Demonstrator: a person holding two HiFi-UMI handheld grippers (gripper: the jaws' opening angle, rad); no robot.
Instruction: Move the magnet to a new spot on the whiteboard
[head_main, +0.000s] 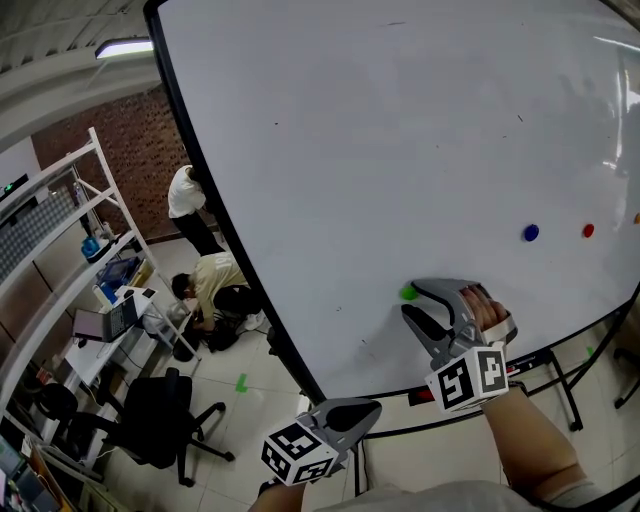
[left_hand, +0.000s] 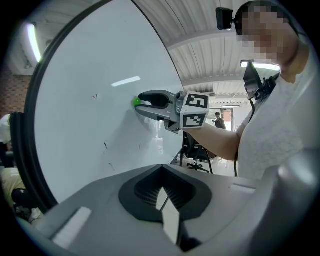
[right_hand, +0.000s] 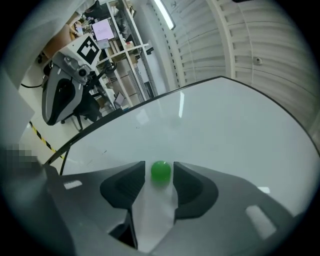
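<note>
Right gripper view: the right hand-held gripper (right_hand: 160, 167) has its jaws apart, straddling the green magnet (right_hand: 160, 171) without clamping it. The magnet is stuck on the whiteboard (right_hand: 230, 130), well left of a blue magnet (head_main: 531, 232). Closing off-centre could squirt the rounded magnet sideways or drop it. The left hand-held gripper (left_hand: 161, 172) hangs near, jaws together, empty.

- Your right gripper (right_hand: 159, 166): jaws apart, tips close to whiteboard (right_hand: 220, 125).
- Green magnet (right_hand: 160, 171) on board, right between your jaw tips; thin gap either side, neither pad pressing it.
- Board surface white, faint light streaks on it; dark frame (right_hand: 100, 120) along its upper edge.
- Your left gripper (right_hand: 54, 112) at upper left, beyond that frame, well apart from magnet.
- Behind it: shelves (right_hand: 127, 50), lit screen (right_hand: 104, 29).
- Tube light (right_hand: 164, 12) overhead; yellow-black tape (right_hand: 41, 138) on floor.
</note>
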